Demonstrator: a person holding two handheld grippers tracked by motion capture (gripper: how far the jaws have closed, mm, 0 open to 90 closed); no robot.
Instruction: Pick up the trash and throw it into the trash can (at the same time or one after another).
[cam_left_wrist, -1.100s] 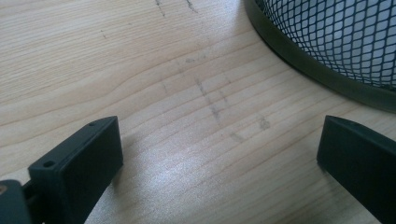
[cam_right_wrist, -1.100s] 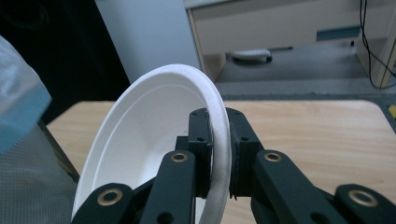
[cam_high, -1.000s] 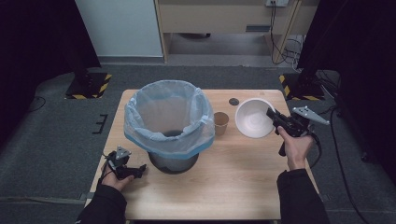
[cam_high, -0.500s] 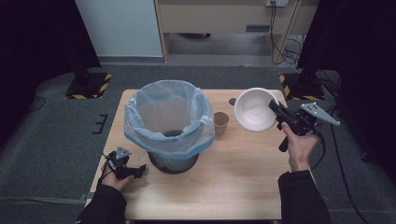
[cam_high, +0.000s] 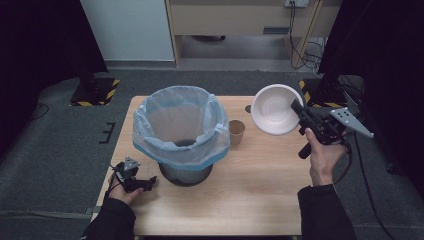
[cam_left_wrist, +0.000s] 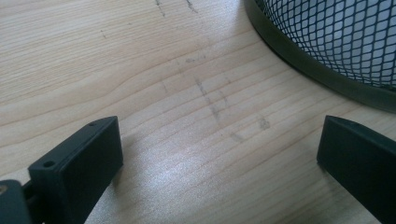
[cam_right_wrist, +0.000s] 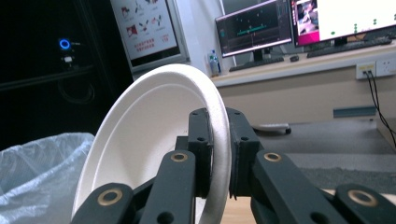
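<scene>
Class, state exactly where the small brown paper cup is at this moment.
In the high view the paper cup stands on the table, right of centre, just beside the lined mesh bin and left of the white bowl held up by the right gripper.

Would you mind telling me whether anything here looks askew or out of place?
Only the bowl: the right gripper clamps its rim and holds it tipped on edge above the table, not resting flat. Nothing looks spilled or damaged.

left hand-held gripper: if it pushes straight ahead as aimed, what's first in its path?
Probably the black base ring of the mesh bin. The left hand-held gripper lies open and low over the table, bare wood between; depth unclear.
</scene>
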